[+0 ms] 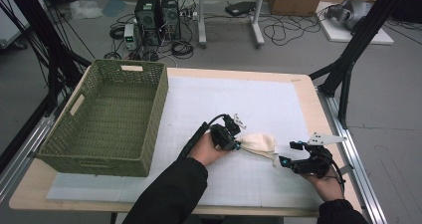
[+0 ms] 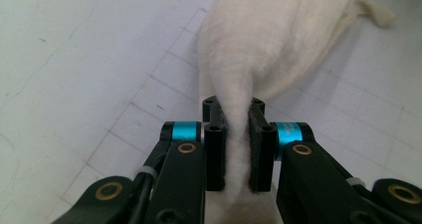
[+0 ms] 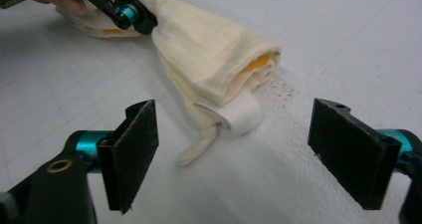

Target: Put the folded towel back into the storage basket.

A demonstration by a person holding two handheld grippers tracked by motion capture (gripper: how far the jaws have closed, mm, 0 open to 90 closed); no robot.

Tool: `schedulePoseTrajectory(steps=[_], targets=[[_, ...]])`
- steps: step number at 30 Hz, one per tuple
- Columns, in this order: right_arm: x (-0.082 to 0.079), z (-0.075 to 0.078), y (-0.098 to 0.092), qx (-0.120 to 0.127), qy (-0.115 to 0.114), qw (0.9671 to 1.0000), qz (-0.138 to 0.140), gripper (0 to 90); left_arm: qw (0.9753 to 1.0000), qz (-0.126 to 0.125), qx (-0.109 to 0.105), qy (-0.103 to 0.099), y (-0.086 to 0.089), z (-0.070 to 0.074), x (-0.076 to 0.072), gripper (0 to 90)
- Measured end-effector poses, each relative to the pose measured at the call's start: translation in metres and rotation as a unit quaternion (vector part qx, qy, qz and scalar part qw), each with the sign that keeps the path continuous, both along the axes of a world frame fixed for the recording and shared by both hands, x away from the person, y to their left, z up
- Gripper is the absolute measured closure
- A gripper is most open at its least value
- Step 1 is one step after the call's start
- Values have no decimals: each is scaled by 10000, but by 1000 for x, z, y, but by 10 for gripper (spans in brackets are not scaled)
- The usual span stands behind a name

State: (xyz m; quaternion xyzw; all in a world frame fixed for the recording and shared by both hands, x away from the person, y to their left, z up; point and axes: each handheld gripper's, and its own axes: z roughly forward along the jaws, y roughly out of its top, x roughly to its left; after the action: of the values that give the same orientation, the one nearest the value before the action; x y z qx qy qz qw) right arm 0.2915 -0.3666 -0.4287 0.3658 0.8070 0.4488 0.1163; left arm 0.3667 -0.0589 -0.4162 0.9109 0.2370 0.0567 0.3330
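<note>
Toward the desk's near right edge: one cream cloth bundle [image 1: 259, 145], soft, light, prone to unroll, pinched at its bunched end by my left gripper [image 2: 234, 134], my right gripper [image 3: 234, 159] gaping before its loose tail.

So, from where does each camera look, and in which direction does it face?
High view: above the person's side, facing forward and down on the table; forearms, left gripper, right gripper.
Left gripper view: along its jaws, shut on the cream cloth.
Right gripper view: along its open jaws toward the cloth's loose end.
All three share the cloth; the right gripper view also shows the left gripper.
</note>
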Motion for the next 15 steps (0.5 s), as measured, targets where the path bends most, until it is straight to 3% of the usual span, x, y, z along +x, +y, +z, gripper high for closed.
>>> schedulePoseTrajectory(steps=[4,15], targets=[[-1,1,1,10,-67,10000,-7,149,9995,249,-189,97,12,-2,-1,806],[-2,1,5,-5,-185,9998,26,122,9957,539,-686,294,35,2,0,806]])
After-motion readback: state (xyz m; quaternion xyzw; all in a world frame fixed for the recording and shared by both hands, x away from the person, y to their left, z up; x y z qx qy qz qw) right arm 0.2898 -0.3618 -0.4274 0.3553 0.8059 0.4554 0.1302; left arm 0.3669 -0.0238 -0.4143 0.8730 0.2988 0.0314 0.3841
